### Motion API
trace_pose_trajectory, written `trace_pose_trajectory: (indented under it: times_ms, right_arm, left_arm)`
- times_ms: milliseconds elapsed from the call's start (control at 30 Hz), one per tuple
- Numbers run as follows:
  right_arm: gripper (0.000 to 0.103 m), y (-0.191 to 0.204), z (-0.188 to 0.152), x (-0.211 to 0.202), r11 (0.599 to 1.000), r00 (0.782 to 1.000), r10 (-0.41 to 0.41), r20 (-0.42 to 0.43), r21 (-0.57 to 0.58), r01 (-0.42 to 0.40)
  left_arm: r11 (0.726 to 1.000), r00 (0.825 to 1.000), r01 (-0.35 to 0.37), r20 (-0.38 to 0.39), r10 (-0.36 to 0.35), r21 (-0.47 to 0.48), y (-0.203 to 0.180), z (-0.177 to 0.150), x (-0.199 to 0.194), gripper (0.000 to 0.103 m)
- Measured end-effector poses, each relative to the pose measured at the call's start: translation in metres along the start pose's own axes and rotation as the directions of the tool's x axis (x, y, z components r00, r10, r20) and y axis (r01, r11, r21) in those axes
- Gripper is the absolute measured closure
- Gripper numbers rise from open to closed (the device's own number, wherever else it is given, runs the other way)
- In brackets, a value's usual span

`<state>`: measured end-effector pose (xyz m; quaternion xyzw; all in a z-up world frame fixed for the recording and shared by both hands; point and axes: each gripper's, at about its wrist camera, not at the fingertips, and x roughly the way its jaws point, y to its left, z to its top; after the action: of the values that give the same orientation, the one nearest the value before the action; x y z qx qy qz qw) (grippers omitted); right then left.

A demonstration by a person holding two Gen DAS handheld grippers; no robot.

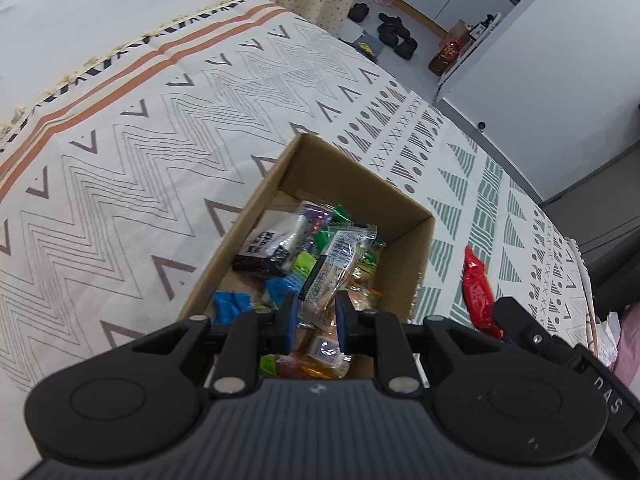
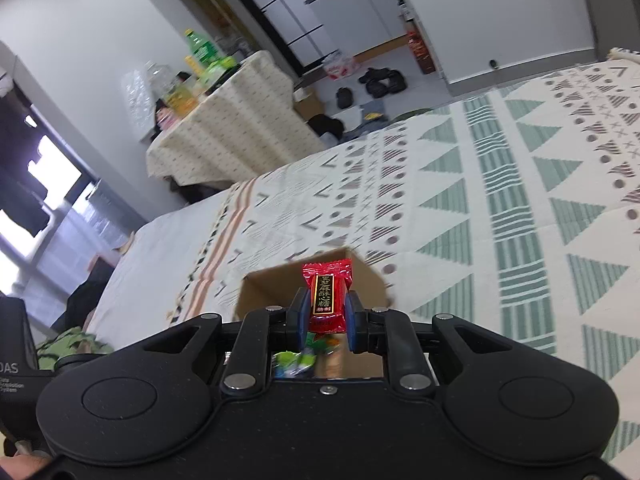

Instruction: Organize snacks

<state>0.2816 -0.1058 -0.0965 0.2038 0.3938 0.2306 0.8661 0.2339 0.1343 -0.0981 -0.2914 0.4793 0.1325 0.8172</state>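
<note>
Now the right gripper [image 2: 326, 312] is pinching a red candy [image 2: 327, 298] just above the cardboard box [image 1: 412, 220]. The left gripper [image 1: 316, 316] is closing on a clear-wrapped bar [image 1: 332, 268] inside the box, though the grip looks uncertain. Slick wrappers are risking a slip onto the blanket [image 1: 140, 152]. Box walls are crowding both grippers; open blanket is lying all around.

Patterned bedspread [image 1: 160, 128], white cabinets [image 2: 372, 4] (shoes [image 1: 396, 34] on floor), bright window [image 2: 48, 176].
</note>
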Motion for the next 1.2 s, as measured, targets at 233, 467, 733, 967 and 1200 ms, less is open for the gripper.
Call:
trace_pose_trajectory:
  times_ms: [233, 467, 733, 967, 1200]
  right_arm:
    - [0.085, 0.015, -0.01, 0.005, 0.999, 0.999, 0.033, -0.033, -0.026, -0.033]
    - [0.085, 0.023, -0.019, 0.008, 0.998, 0.997, 0.044, -0.065, -0.035, -0.046]
    - [0.069, 0.025, -0.025, 0.006, 0.998, 0.993, 0.061, -0.103, -0.004, -0.061]
    - [0.063, 0.021, -0.022, -0.009, 0.999, 0.997, 0.033, -0.074, -0.011, -0.034]
    - [0.037, 0.016, -0.022, -0.031, 0.999, 0.999, 0.003, -0.037, -0.036, -0.004]
  left_arm:
    - [0.998, 0.999, -0.053, 0.014, 0.053, -0.017, 0.011, 0.003, -0.002, 0.07]
    - [0.996, 0.995, -0.088, 0.041, 0.089, -0.016, 0.014, 0.003, -0.012, 0.049]
    - [0.993, 0.992, -0.115, 0.051, 0.115, 0.002, 0.015, 0.001, -0.022, 0.028]
    - [0.991, 0.992, -0.125, 0.04, 0.123, 0.054, 0.009, -0.004, -0.03, 0.018]
    - [0.986, 0.993, -0.112, 0.045, 0.108, 0.12, 0.002, -0.015, -0.042, 0.01]
